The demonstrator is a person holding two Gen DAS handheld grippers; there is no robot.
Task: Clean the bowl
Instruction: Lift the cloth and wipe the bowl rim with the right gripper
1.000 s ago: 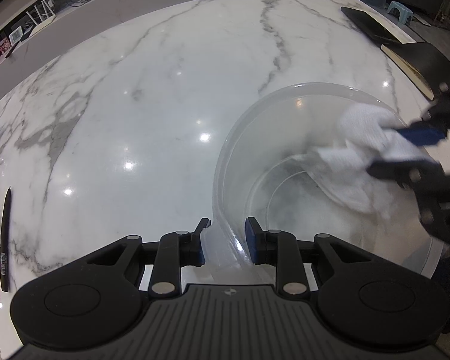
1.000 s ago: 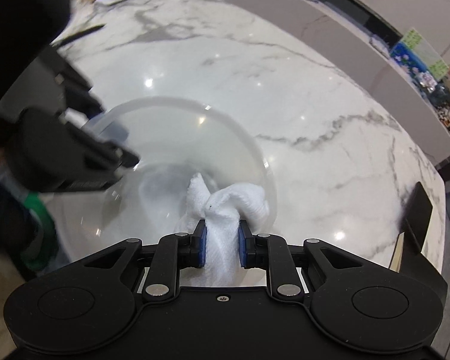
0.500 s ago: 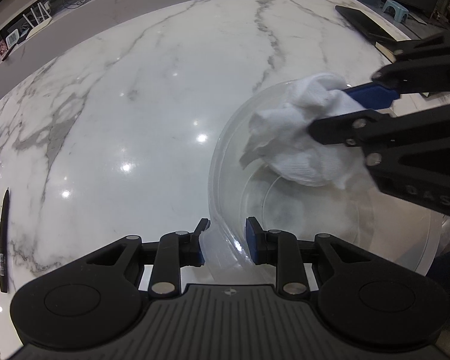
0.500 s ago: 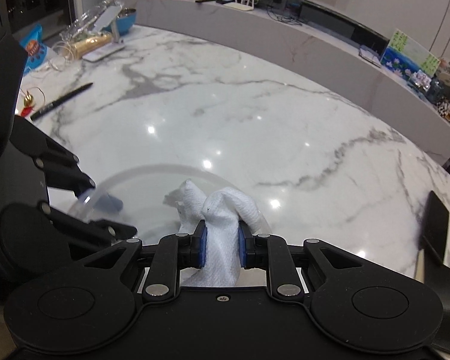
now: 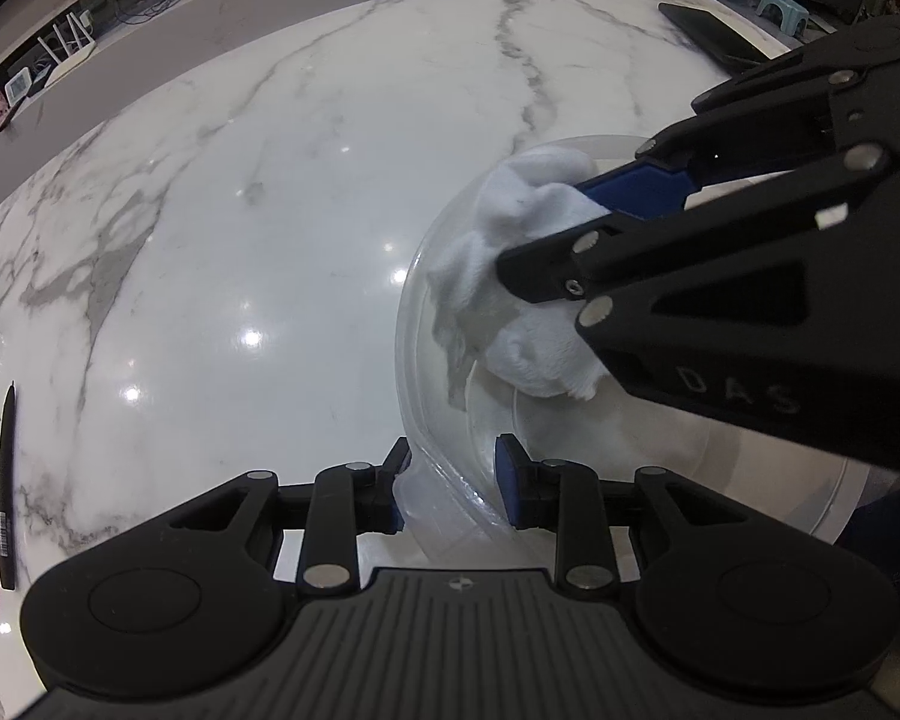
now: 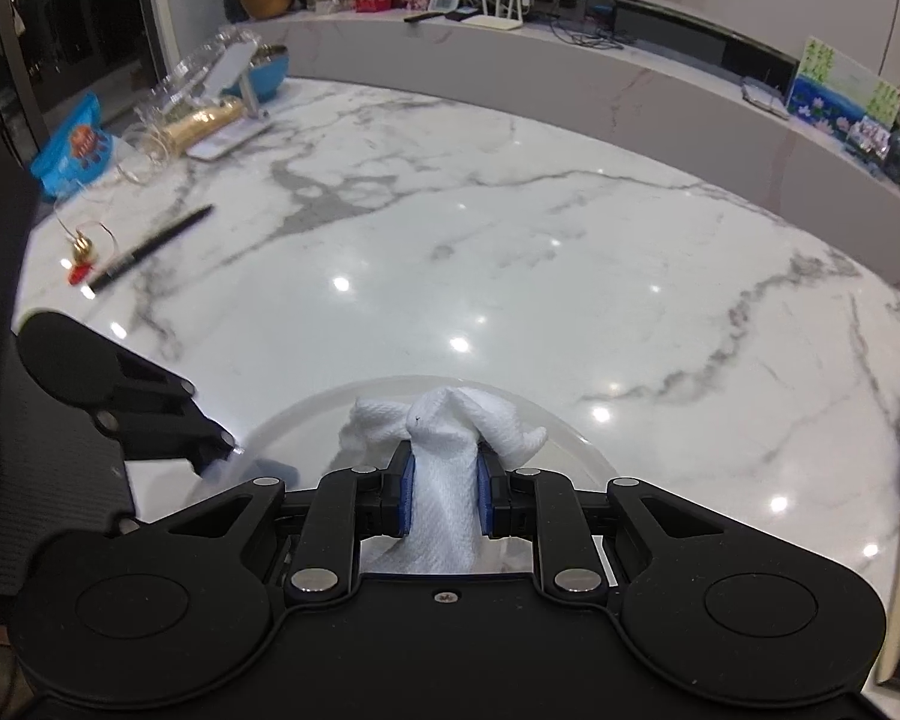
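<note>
On the marble table, the clear bowl rests near the front edge. The left gripper is clamped on its near rim. The right gripper pinches a white cloth above the far inner wall. The bowl appears light, thin and slippery; hold the rim firmly, as wiping pressure may tip it.

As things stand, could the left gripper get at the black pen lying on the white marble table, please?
Probably not yet: the left gripper is shut on the rim of the clear plastic bowl. The black pen lies apart to its left on bare white marble table, so nothing blocks the way once the bowl is released.
</note>
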